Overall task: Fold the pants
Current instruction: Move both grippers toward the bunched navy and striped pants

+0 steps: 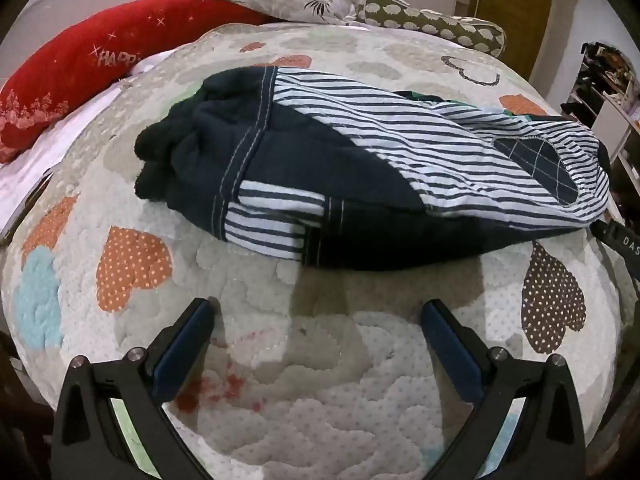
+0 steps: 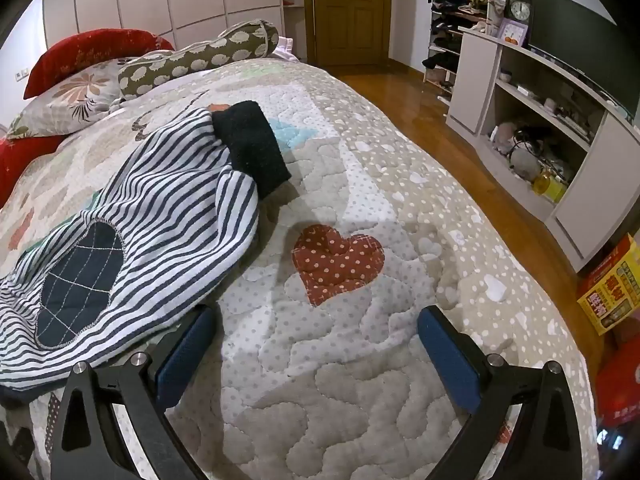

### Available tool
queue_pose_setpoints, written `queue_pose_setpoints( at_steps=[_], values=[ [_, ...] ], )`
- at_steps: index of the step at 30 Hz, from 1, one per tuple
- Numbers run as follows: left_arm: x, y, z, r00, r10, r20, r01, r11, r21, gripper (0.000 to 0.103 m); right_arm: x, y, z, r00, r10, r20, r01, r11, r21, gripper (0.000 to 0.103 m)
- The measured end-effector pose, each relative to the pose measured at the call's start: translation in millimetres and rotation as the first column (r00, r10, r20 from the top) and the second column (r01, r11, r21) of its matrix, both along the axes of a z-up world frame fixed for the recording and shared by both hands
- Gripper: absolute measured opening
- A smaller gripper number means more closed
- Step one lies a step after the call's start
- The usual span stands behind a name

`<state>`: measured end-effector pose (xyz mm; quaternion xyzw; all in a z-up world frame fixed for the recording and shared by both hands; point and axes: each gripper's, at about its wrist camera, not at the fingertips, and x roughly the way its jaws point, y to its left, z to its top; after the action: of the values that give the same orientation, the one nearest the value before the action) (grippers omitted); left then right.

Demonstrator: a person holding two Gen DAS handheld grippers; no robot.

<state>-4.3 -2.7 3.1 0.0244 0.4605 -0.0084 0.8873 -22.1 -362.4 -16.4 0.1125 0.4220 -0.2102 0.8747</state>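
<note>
Small pants [image 1: 360, 160] in navy with blue-and-white stripes lie bunched on a quilted bed cover [image 1: 320, 360]; a dark ribbed waistband faces left and a navy knee patch right. My left gripper [image 1: 318, 312] hovers open just short of the pants' near edge, with only quilt between its fingers. In the right wrist view the same pants [image 2: 152, 232] spread across the left, a dark cuff [image 2: 252, 148] at the far end. My right gripper [image 2: 316, 320] is open over the quilt, its left finger [image 2: 188, 344] beside the striped hem.
Red, floral and patterned pillows [image 1: 80, 64] line the far end of the bed. The bed's right edge drops to a wooden floor [image 2: 460, 128], with a white shelf unit [image 2: 540, 120] and a yellow box [image 2: 612, 284] beyond. A black tool's tip [image 1: 620, 240] shows at the right.
</note>
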Motion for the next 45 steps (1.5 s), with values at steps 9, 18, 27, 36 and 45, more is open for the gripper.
queue_pose_setpoints(
  at_steps=[9, 18, 27, 36, 45],
  values=[
    [-15, 9, 5, 1.000, 0.000, -0.005, 0.000, 1.000, -0.020, 0.103, -1, -1, 0, 1.000, 0.000, 0.014, 0.000, 1.000, 0.009, 0.103],
    [-28, 5, 4, 0.998, 0.008, -0.054, -0.009, 1.000, -0.014, 0.103, 4, -2, -1, 1.000, 0.005, -0.011, -0.004, 0.999, 0.035, 0.103],
    [-30, 2, -2, 0.996, 0.024, -0.086, -0.023, 1.000, 0.008, 0.103, -1, 0, 0, 1.000, 0.009, 0.008, -0.009, 1.000, 0.022, 0.103],
    [-26, -1, -3, 0.992, 0.058, -0.116, -0.055, 0.998, 0.024, 0.103, -2, 0, 2, 1.000, 0.010, 0.011, -0.010, 1.000, 0.025, 0.103],
    [-22, 1, -5, 0.991, 0.040, -0.130, -0.040, 0.999, -0.002, 0.103, -2, 0, 3, 1.000, 0.010, 0.009, -0.010, 1.000, 0.019, 0.103]
  ],
)
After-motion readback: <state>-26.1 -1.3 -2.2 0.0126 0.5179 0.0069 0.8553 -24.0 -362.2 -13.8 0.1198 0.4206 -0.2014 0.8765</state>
